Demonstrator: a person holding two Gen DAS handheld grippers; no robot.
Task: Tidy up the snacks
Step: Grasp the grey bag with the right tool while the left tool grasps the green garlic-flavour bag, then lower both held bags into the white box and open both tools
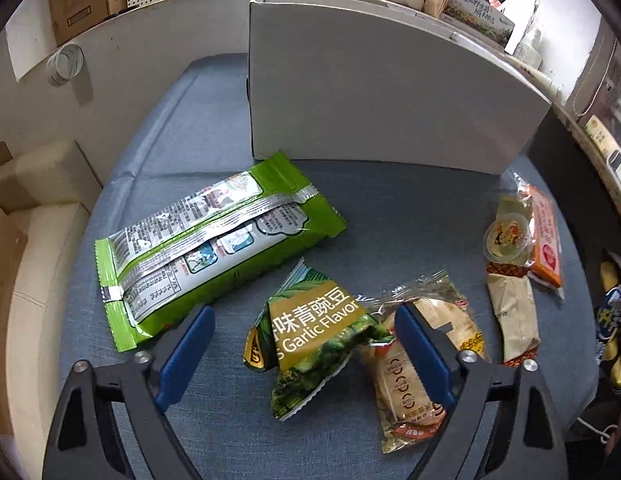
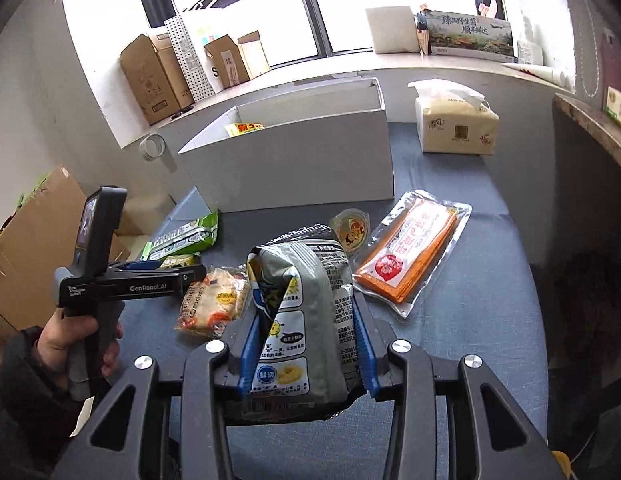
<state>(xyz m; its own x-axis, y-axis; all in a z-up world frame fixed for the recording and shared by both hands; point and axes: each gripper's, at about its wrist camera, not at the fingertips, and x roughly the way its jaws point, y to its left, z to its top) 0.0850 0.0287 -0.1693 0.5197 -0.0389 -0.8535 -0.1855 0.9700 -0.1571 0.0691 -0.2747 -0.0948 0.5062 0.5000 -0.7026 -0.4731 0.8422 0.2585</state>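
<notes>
My left gripper [image 1: 304, 330] is open, low over the blue cloth, its jaws either side of a green garlic-pea packet [image 1: 318, 336]. A clear cracker packet [image 1: 410, 376] lies under its right finger. A long green packet [image 1: 206, 248] lies to the left. My right gripper [image 2: 306, 344] is shut on a grey chip bag [image 2: 302, 320], held above the table. A white box [image 2: 294, 160] stands behind, with a yellow packet [image 2: 244, 129] inside. An orange packet [image 2: 410, 256] and a jelly cup [image 2: 350, 228] lie in front of it.
A tissue pack [image 2: 454, 124] stands right of the box. A beige packet [image 1: 512, 316] lies at the right. Cardboard boxes [image 2: 158, 76] sit on the windowsill. A brown carton [image 2: 34, 240] stands left of the table. A glass [image 1: 64, 65] sits at the far left.
</notes>
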